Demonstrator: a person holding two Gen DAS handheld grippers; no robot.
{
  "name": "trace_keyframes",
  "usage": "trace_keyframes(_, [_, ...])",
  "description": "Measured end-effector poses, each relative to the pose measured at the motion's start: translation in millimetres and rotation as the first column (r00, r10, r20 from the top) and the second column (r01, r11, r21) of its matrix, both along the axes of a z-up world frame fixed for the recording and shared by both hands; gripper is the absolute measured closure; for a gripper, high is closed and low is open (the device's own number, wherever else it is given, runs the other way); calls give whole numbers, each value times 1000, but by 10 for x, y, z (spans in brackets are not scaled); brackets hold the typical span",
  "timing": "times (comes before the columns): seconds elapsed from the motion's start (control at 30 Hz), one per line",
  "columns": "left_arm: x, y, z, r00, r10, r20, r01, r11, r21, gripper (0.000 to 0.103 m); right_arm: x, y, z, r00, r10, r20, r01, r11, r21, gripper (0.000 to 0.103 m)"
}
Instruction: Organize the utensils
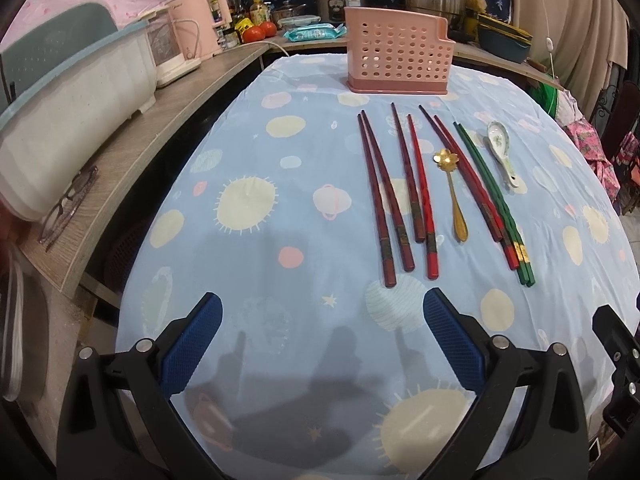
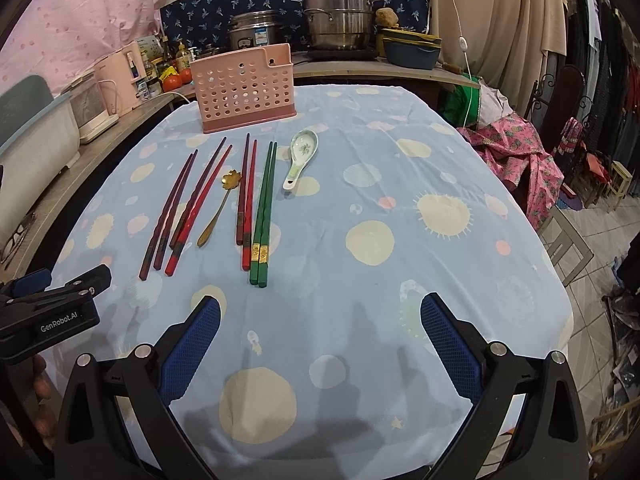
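Pink perforated holder (image 2: 245,88), upright at far side of desk (image 2: 440,264). In front, laid flat in a row w/ tips toward holder: dark-red chopsticks (image 2: 170,216), red/maroon pair (image 2: 200,200), gold flower-bowl spoon (image 2: 219,210), red pair (image 2: 246,200), green pair (image 2: 265,208), white ceramic spoon (image 2: 301,156), bowl up.

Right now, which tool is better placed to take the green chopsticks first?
Right. The green chopsticks lie just ahead of the open right tool; from the left tool they sit far right, beyond the red pairs.

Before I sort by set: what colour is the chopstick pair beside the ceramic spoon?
Green chopstick pair with gold bands, clearest in the right wrist view.
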State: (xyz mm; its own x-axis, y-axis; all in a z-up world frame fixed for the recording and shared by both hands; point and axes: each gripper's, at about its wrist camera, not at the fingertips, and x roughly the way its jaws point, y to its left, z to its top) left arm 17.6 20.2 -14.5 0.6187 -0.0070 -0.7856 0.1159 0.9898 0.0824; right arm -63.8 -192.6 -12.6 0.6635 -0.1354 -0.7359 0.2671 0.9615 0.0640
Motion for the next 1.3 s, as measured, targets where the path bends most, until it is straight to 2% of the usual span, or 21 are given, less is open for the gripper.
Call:
trace_keyframes(0.37, [410,-51,-291,996,-21,-85,19,999,-33,9,272,-142,-116,1000,-11,-27,12,1000,22,7])
trace_keyframes(0.6, [543,-64,-417,991,-47,-124,42,998,-45,23,490,-232,-136,999,-22,-26,23,999,35,8])
trace_keyframes(0.7, [575,-64,-427,991,-53,-123,48,998,-43,26,588,-242,-155,999,-17,-33,19,999,44,11])
trace_keyframes(0.8, [603,-79,-432,991,-63,-116,58,997,-42,31,696,-243,-175,999,-7,-41,9,999,54,19])
trace_keyframes(0.87, [625,-99,-423,991,-75,-108,71,997,-44,38,796,-256,-193,999,2,-46,1,998,67,29])
trace_keyframes(0.97, [637,-106,-396,990,-104,-100,98,993,-63,57,957,-291,-217,999,10,-48,-5,995,98,42])
trace_keyframes(1.03, [656,-97,-386,989,-110,-100,103,992,-73,74,1091,-321,-228,999,17,-46,-11,993,120,51])
trace_keyframes(1.13, [702,-58,-383,989,-108,-104,98,991,-94,86,1297,-363,-244,999,27,-45,-20,986,167,65])
trace_keyframes(1.3, [752,-27,-392,988,-107,-110,94,989,-116,89,1629,-407,-277,999,39,-34,-29,969,247,81])
